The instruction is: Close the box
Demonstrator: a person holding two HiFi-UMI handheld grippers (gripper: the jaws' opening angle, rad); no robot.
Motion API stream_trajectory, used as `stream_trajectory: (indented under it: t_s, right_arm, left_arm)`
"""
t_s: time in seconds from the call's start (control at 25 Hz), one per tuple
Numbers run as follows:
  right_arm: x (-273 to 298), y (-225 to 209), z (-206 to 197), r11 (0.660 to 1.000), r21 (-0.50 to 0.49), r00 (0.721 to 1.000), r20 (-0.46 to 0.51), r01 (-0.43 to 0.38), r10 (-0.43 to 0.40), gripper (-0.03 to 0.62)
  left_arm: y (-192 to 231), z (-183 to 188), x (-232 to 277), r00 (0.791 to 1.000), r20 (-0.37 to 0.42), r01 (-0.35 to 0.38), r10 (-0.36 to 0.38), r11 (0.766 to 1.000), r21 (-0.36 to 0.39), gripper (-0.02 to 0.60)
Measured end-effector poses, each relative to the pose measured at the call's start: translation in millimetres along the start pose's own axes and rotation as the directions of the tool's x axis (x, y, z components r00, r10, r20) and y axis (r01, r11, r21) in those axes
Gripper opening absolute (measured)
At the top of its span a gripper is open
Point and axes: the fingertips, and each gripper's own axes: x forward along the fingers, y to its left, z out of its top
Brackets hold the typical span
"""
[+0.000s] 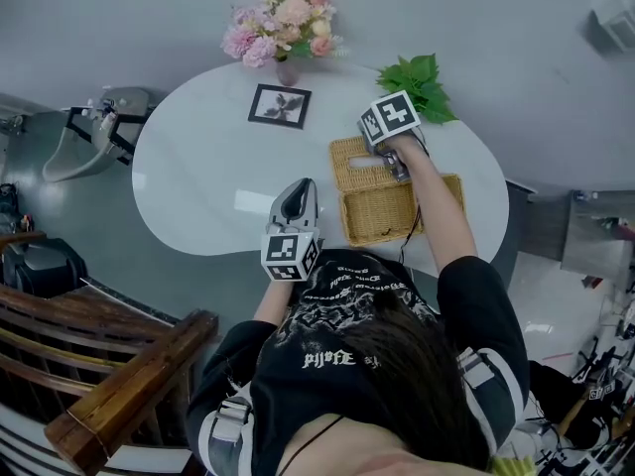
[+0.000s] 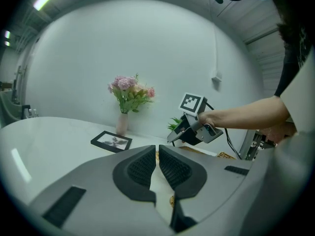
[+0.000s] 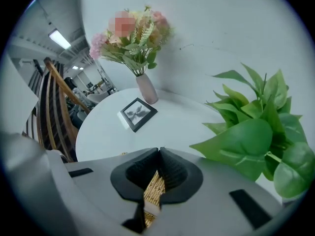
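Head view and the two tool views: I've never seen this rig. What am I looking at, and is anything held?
A person holds a two-jaw tool in each hand; there is no robot arm. The head view looks down from their head; the other two cameras ride on the tools. On the white table stand flowers, a picture frame, a green plant and an open wicker box. The right tool is shut on a wicker edge, seemingly the lid. The left tool is shut and empty.
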Motion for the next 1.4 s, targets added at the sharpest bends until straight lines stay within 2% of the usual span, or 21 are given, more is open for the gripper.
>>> stream_trajectory:
  t_s: [0.12,0.28,0.48,0.68,0.88,1.08,1.4]
  right_arm:
    - [-13.6,3.4,1.5,1.000,-0.015,0.999,0.034,0.027,-0.027,0.035]
    - [-32.8,10.9,5.5,0.999,-0.004,0.994,0.104,0.038,-0.037,0.035]
    - [-58.7,15.1,10.7,0.997,-0.010,0.981,0.177,0.082,-0.079,0.035]
    - [-81.6,23.9,13.6,0.994,-0.009,0.963,0.247,0.111,-0.106,0.035]
    - [-108.6,36.2,5.2,0.990,-0.027,0.944,0.304,0.141,-0.126,0.035]
    - [-132.5,46.5,-9.0,0.984,-0.026,0.922,0.354,0.178,-0.158,0.035]
    - [-162.5,59.1,-31.0,0.984,-0.015,0.888,0.433,0.178,-0.154,0.035]
  left_arm:
    - [-1.7,-1.7,-3.0,1.000,-0.016,0.002,-0.002,0.999,0.033,0.037]
    - [-0.3,-5.2,-5.1,1.000,-0.020,0.022,-0.022,1.000,0.003,0.037]
    - [-1.6,-5.6,-0.7,0.997,-0.025,0.067,-0.066,0.998,0.018,0.037]
    - [-3.7,-4.1,-0.1,0.992,-0.035,0.120,-0.119,0.992,0.040,0.037]
    - [-4.3,-11.1,-5.2,0.984,-0.051,0.173,-0.173,0.985,0.002,0.037]
    - [-6.4,-20.9,-11.0,0.976,-0.065,0.209,-0.208,0.978,0.007,0.037]
    - [-8.5,-24.1,-16.5,0.984,-0.044,0.175,-0.175,0.985,0.001,0.037]
